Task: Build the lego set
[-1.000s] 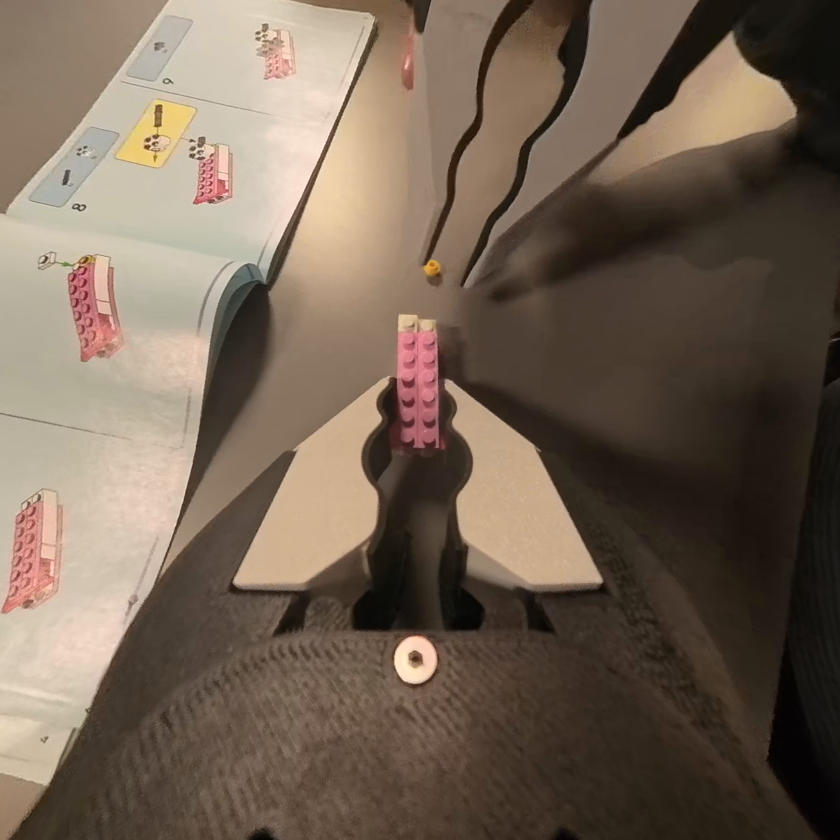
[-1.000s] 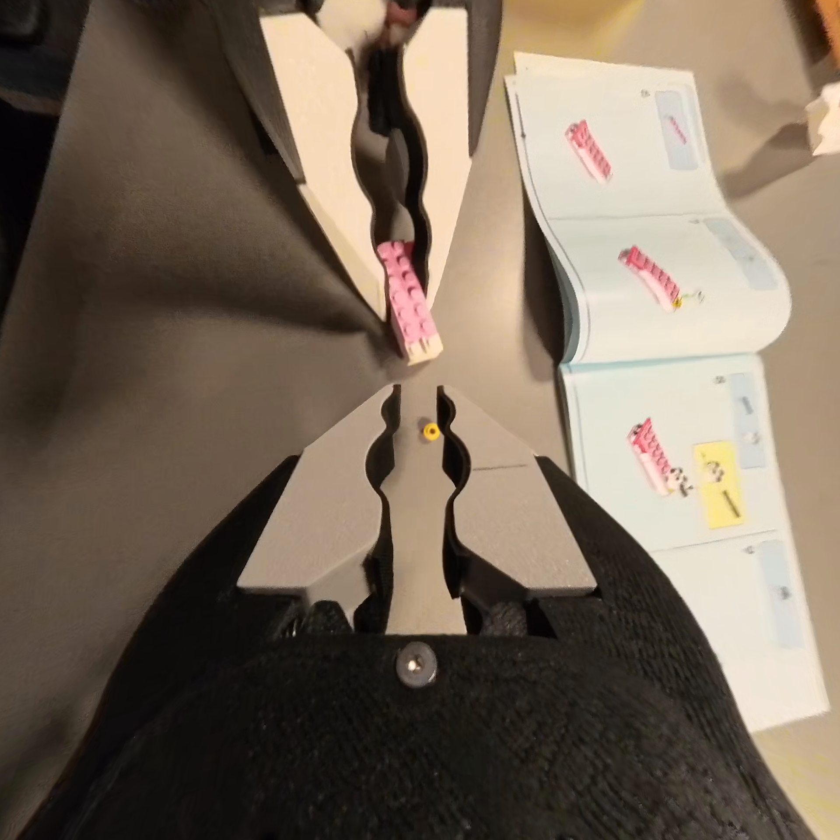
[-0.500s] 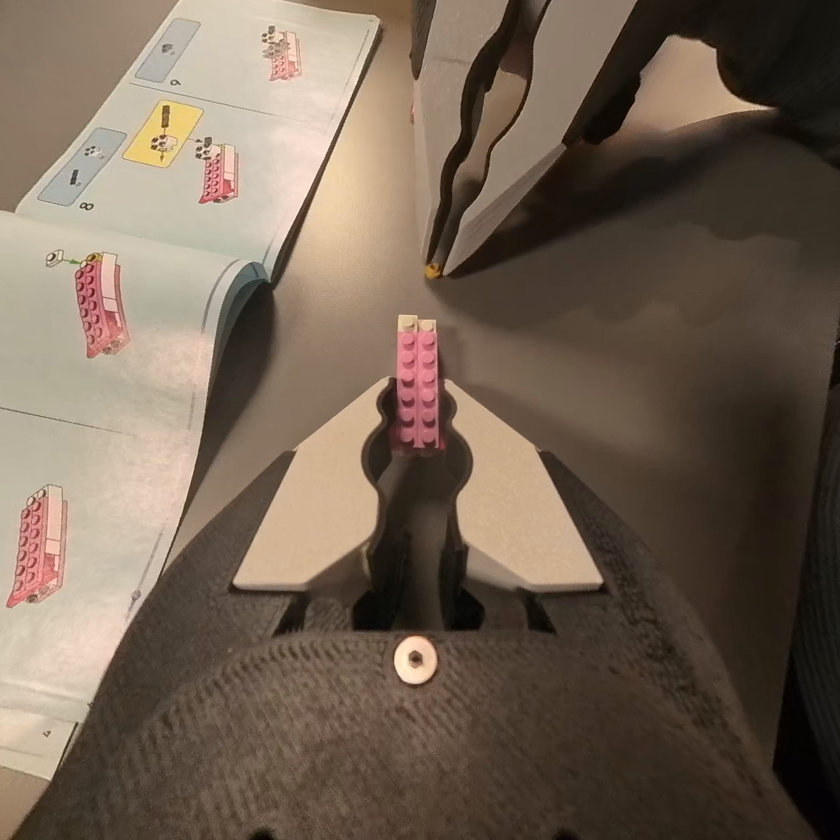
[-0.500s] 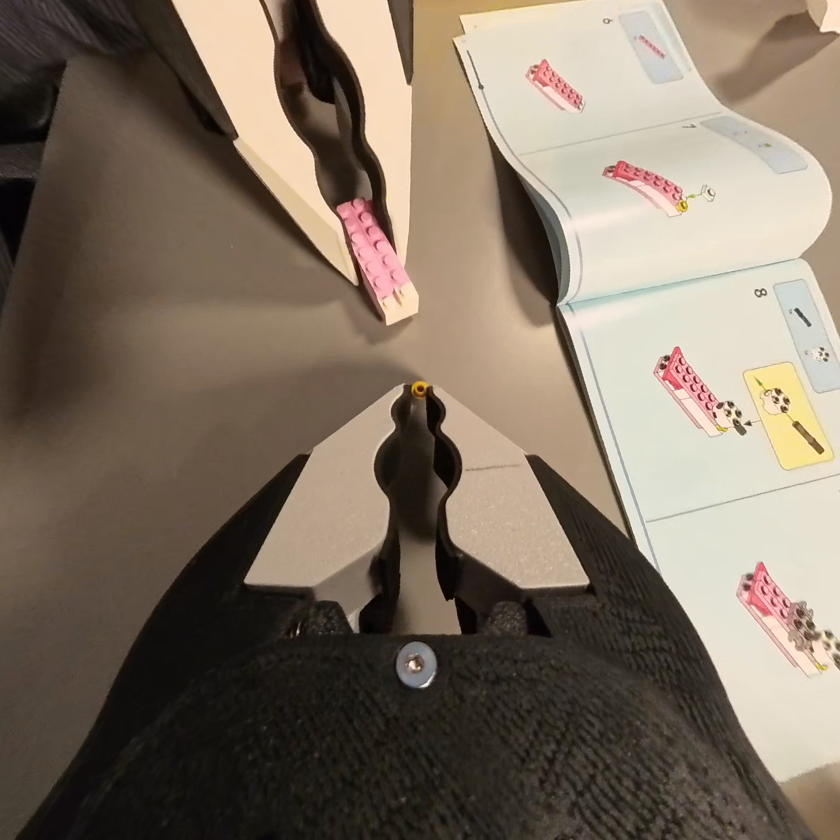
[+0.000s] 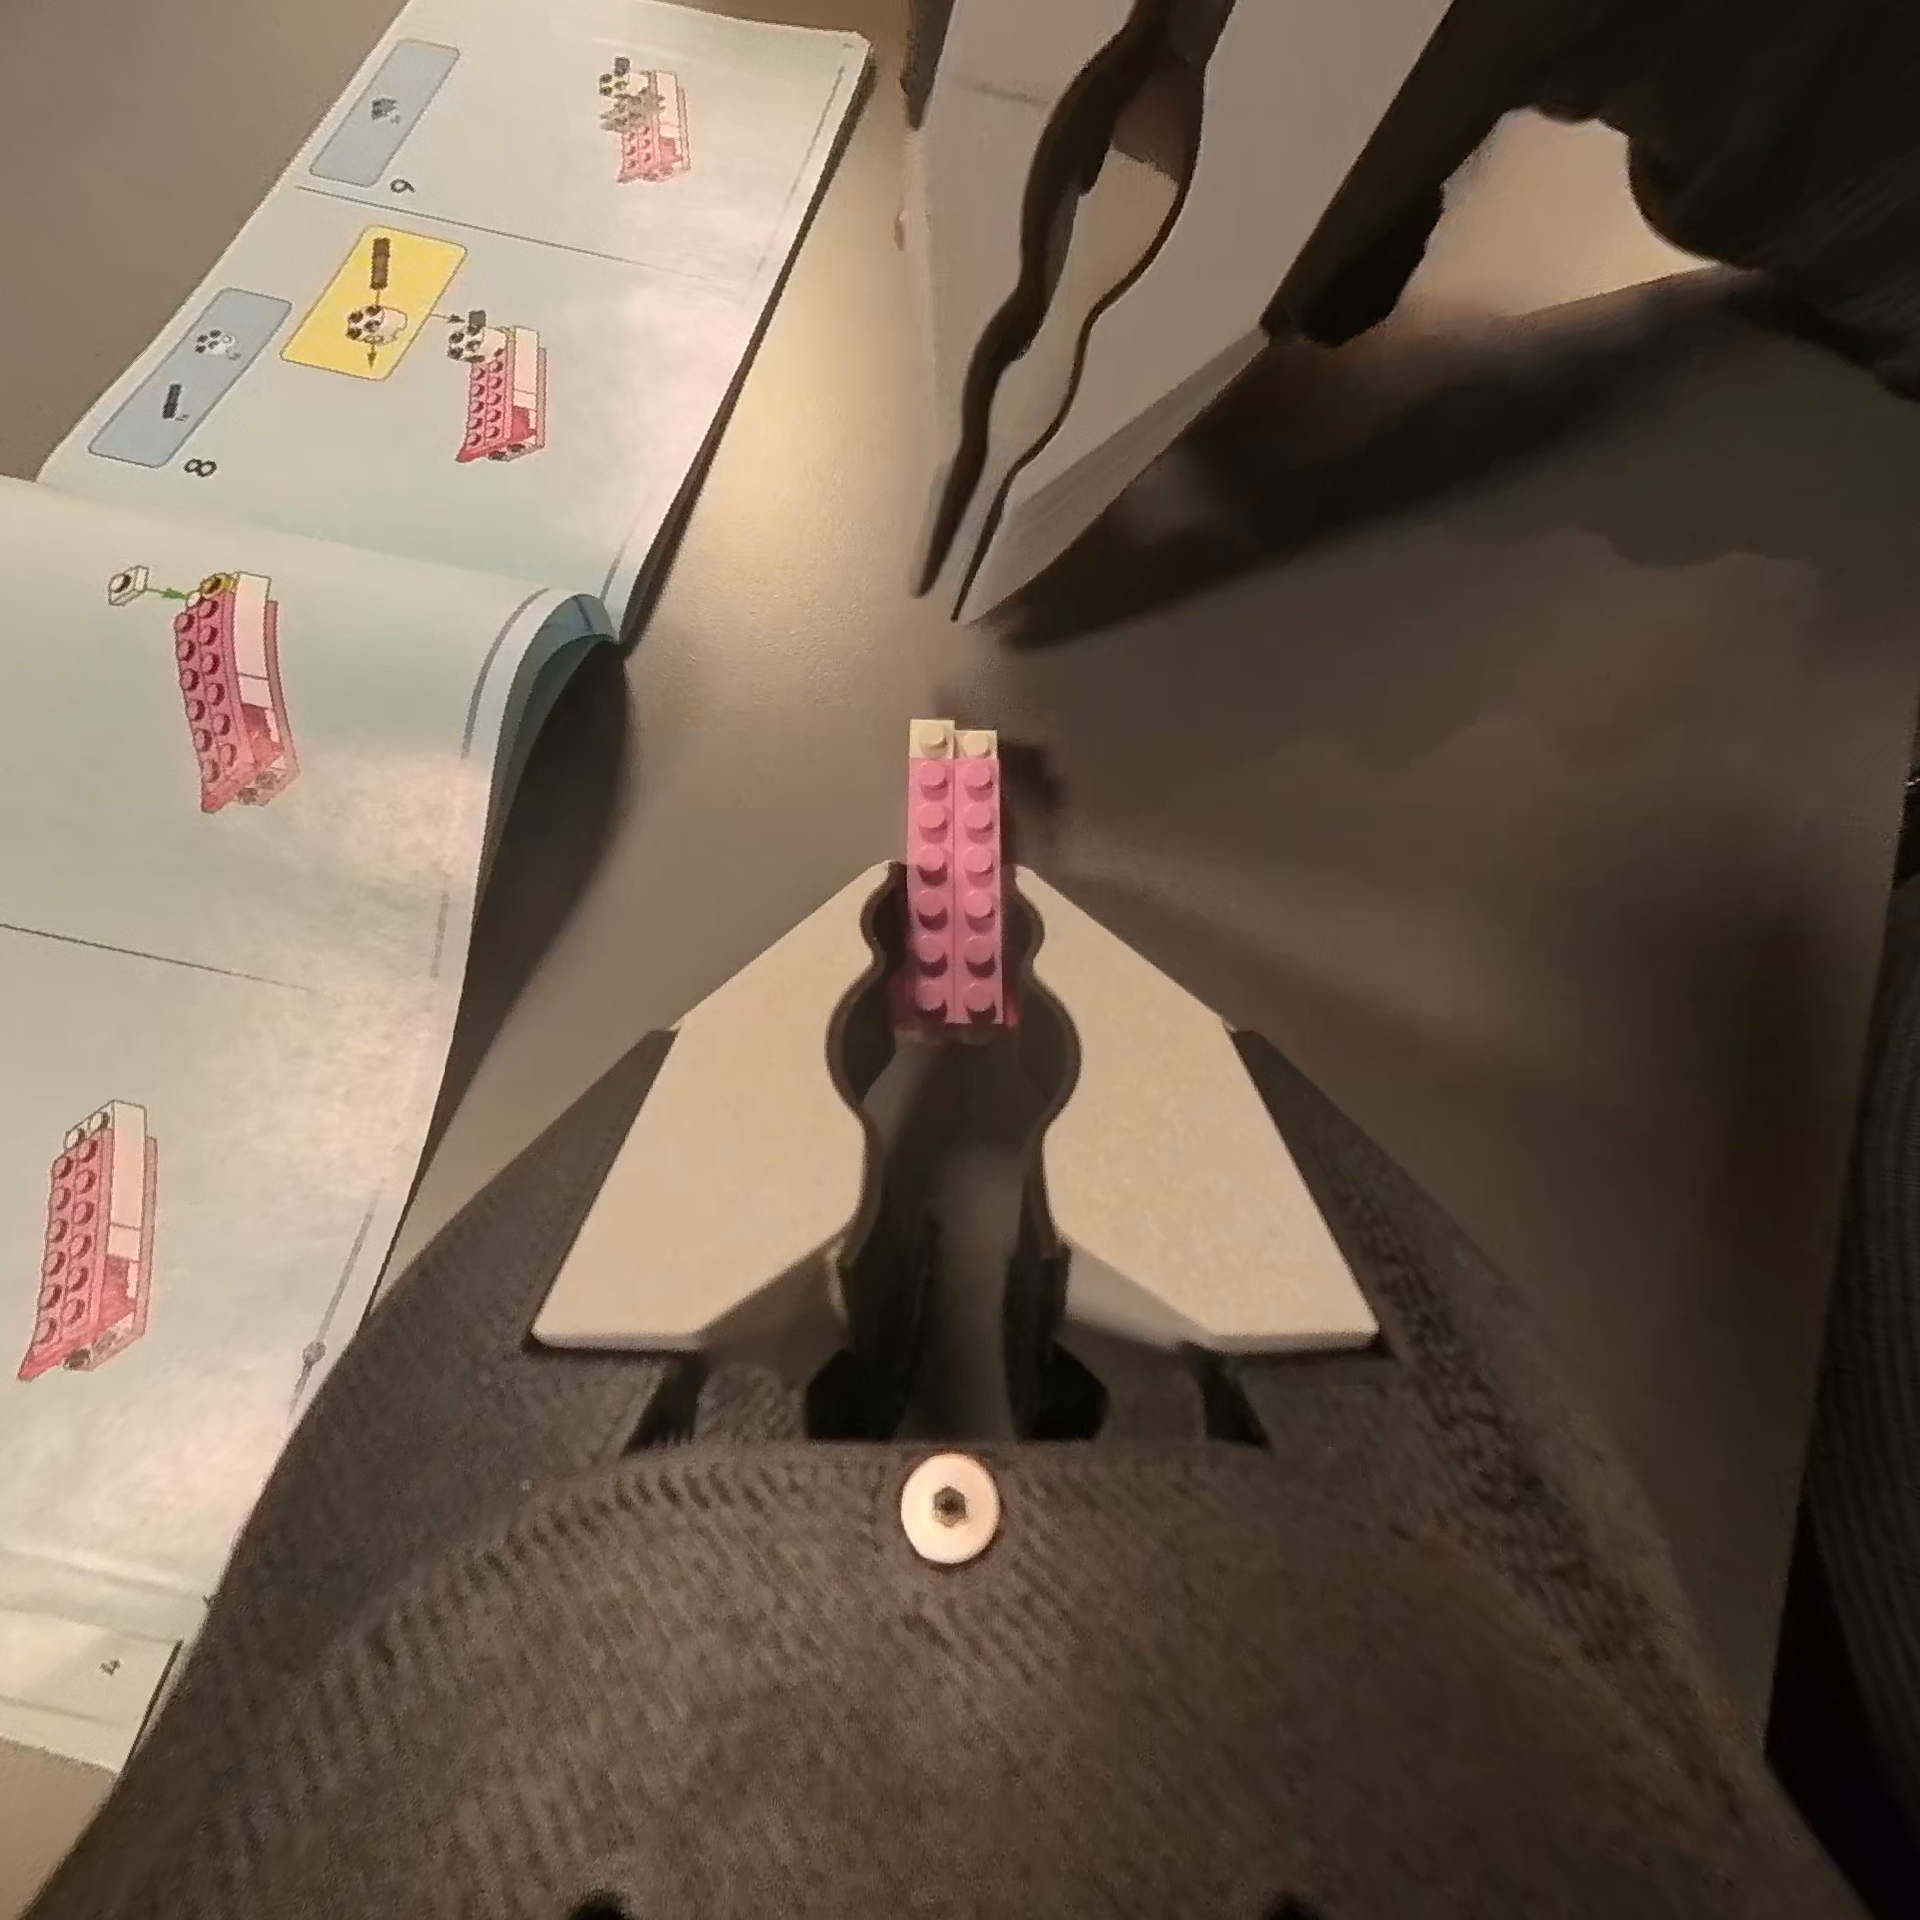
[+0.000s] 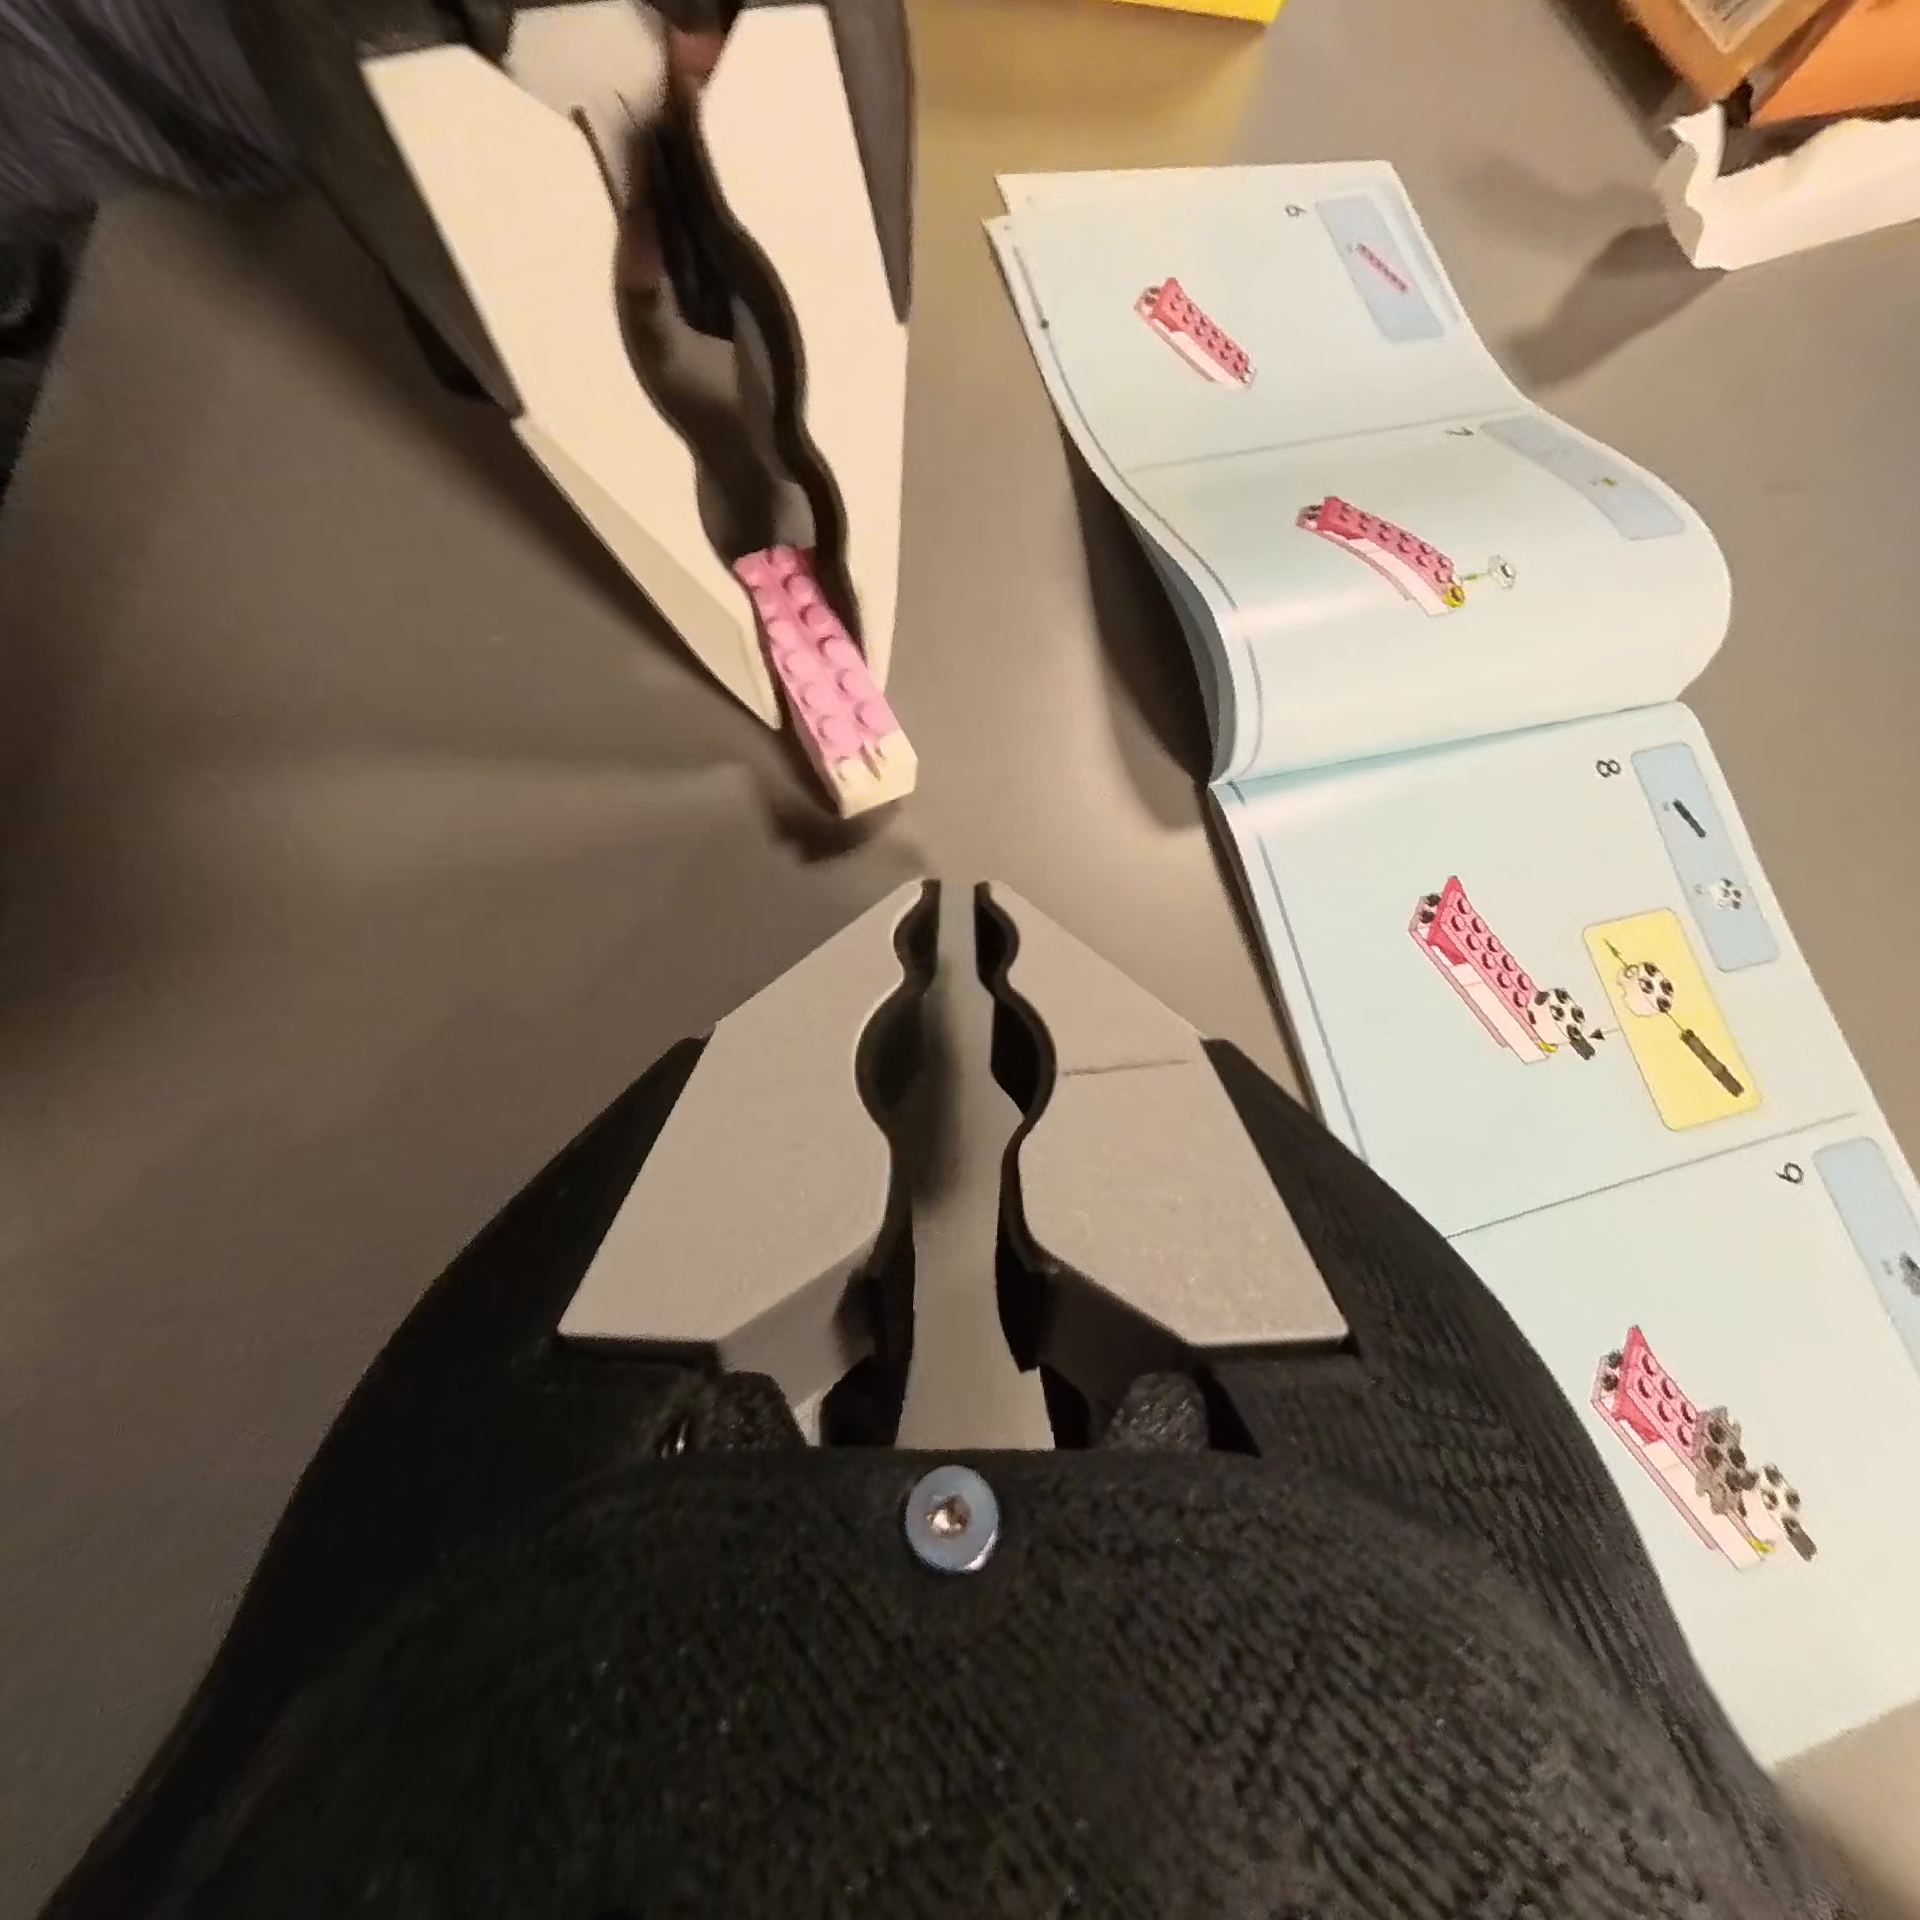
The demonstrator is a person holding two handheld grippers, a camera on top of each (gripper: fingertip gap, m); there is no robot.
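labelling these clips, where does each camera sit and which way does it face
Left wrist view: on the left gripper, looking along its beige fingers clamping the pink brick stack; right gripper faces it.
Right wrist view: on the right gripper, looking along its grey fingers toward the left gripper.
Shared: pink brick stack, both grippers, open booklet, dark table.

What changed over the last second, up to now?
The right tongs closed on a small yellow piece on the table, then lifted; that piece no longer shows. The left tongs kept gripping the pink brick assembly; the booklet stayed put.
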